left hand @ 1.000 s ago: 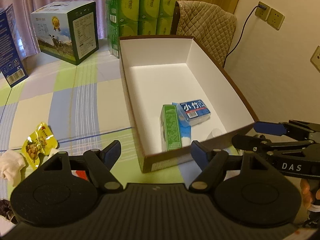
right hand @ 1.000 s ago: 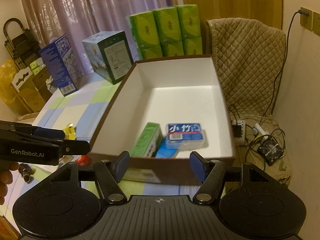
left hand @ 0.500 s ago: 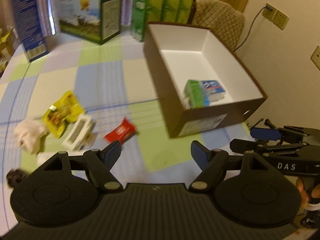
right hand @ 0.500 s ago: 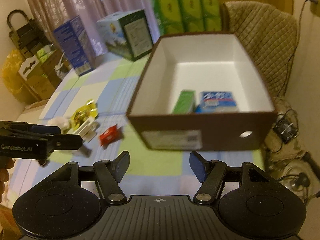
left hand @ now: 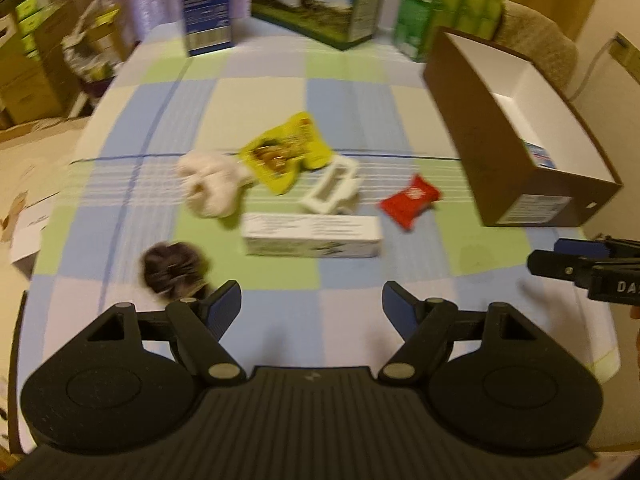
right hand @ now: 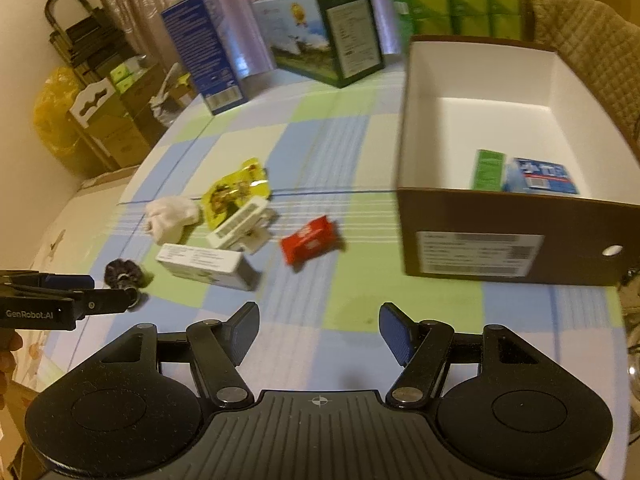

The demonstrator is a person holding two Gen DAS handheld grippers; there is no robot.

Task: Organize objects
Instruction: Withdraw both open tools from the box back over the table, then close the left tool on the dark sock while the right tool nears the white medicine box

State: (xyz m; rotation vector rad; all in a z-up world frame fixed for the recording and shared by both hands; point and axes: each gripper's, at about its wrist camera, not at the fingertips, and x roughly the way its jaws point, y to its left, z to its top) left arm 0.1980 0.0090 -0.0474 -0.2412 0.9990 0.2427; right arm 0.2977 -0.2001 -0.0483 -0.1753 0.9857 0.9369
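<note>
Black plastic jaws stand wide apart and empty on both tools: the left gripper (left hand: 312,300) hangs over the near edge of the checked green, blue and white tablecloth (left hand: 360,112), and the right gripper (right hand: 319,330) hangs beside it, a little nearer the box side.

Just beyond the left gripper's left finger lies a dark fuzzy round thing (left hand: 172,266), too blurred to name. Ahead of the gap between its fingers sits a long white rectangular carton (left hand: 312,236), lying flat with its long axis running crosswise, left to right, so the jaws as they stand would meet its ends and not its narrow sides. Past it lie a white plastic clip-like piece (left hand: 330,188), a crumpled white cloth (left hand: 210,188) and a yellow foil snack pouch (left hand: 286,152), all close together. A small red wrapped packet (left hand: 410,200) lies alone to the right, between the cluster and the box.

Farthest right stands the brown cardboard box with white lining (right hand: 420,128), already holding a green carton (right hand: 488,170) and a blue-and-white pack (right hand: 540,176) at its near end.

In my judgement the left gripper is nearer the white carton, the right nearer the red packet; either pick would then travel right to the box.
</note>
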